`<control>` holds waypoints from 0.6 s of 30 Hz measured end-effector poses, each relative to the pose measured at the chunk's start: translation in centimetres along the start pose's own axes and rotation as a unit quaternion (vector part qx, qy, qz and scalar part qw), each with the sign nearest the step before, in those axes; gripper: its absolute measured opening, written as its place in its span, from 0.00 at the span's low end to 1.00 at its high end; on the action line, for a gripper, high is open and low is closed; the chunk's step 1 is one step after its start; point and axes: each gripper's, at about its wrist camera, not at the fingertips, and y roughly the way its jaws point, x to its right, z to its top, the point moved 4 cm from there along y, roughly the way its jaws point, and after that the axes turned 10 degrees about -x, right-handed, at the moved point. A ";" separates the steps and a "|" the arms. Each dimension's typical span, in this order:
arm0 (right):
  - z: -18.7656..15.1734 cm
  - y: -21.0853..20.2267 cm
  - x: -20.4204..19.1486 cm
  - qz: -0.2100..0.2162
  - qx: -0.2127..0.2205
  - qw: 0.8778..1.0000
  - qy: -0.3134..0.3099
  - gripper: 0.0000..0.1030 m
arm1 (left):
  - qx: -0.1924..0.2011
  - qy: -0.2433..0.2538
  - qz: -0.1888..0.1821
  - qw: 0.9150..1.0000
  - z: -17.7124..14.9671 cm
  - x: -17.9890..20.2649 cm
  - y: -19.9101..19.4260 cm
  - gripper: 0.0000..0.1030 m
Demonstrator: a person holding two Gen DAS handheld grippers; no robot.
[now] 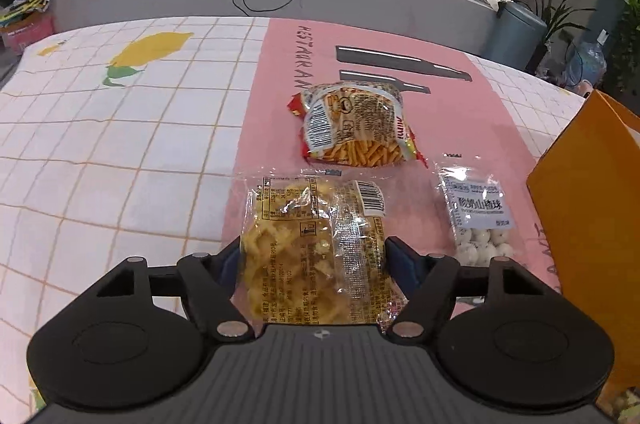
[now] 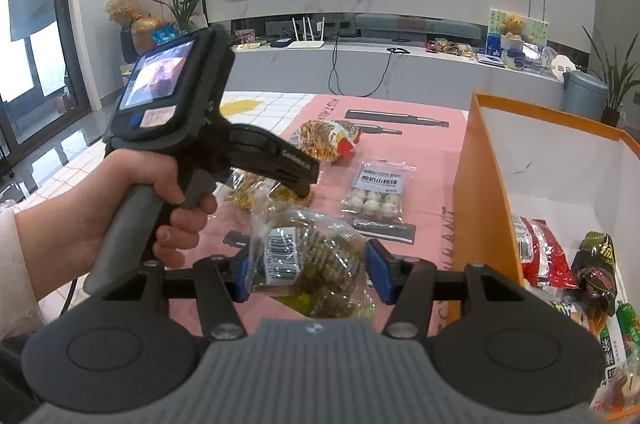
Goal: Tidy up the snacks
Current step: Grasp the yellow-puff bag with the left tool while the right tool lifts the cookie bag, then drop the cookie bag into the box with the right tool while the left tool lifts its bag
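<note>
The left tongs stand apart around a clear packet of yellow waffle crackers lying flat on the counter; whether the pads touch the wrapper is unclear. The right tongs are clamped on a clear bag of dark green snacks, held above the cloth. Two more packets lie beyond: one bag of orange sticks and one pack of white balls. An open orange box stands at the counter's right edge with several packets inside. The counter's left half lies bare.
</note>
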 end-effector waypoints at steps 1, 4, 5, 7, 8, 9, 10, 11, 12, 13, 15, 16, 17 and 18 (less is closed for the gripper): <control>0.0 -0.1 0.0 0.003 0.003 1.000 0.000 0.53 | -0.001 0.000 0.000 1.000 0.0 0.1 -0.2 0.80; 0.3 -0.6 -0.2 0.012 0.010 1.000 0.000 0.53 | 0.001 -0.003 -0.009 1.000 -0.2 -0.1 -1.0 0.80; 0.4 -0.8 -0.3 0.016 0.013 1.000 0.000 0.53 | 0.004 -0.005 -0.010 1.000 -0.3 -0.1 -1.4 0.80; 0.5 -1.2 -0.5 0.022 0.019 1.000 -0.001 0.53 | 0.014 -0.008 -0.014 1.000 -0.4 -0.1 -2.4 0.80; 0.7 -1.4 -0.6 0.026 0.022 0.999 -0.003 0.53 | 0.021 -0.013 -0.017 1.000 -0.5 -0.1 -3.0 0.80; 0.9 -1.6 -0.7 0.030 0.025 0.999 -0.006 0.53 | 0.028 -0.020 -0.019 0.999 -0.6 -0.2 -3.6 0.80; 1.1 -2.0 -0.7 0.032 0.031 0.999 -0.005 0.53 | 0.035 -0.031 -0.023 0.999 -0.7 -0.3 -4.2 0.80; 1.5 -2.4 -0.6 0.035 0.039 0.999 -0.001 0.53 | 0.040 -0.039 -0.028 0.998 -0.8 -0.3 -4.8 0.80; 1.8 -2.9 -0.5 0.040 0.046 0.998 0.003 0.53 | 0.047 -0.044 -0.036 0.997 -1.0 -0.2 -5.5 0.80; 2.2 -3.4 -0.2 0.045 0.055 0.997 0.009 0.53 | 0.052 -0.045 -0.040 0.997 -1.0 -0.1 -6.0 0.80; 2.8 -4.6 0.2 0.049 0.071 0.996 0.017 0.53 | 0.065 -0.041 -0.039 0.996 -1.0 0.3 -7.2 0.80; 3.1 -5.2 0.6 0.049 0.080 0.995 0.020 0.53 | 0.073 -0.038 -0.033 0.996 -1.1 0.6 -7.8 0.80; 3.4 -5.8 0.9 0.049 0.088 0.995 0.023 0.53 | 0.082 -0.039 -0.029 0.995 -1.2 0.8 -8.4 0.79; 3.8 -6.4 1.4 0.049 0.096 0.994 0.027 0.53 | 0.086 -0.042 -0.033 0.995 -1.3 1.1 -9.0 0.80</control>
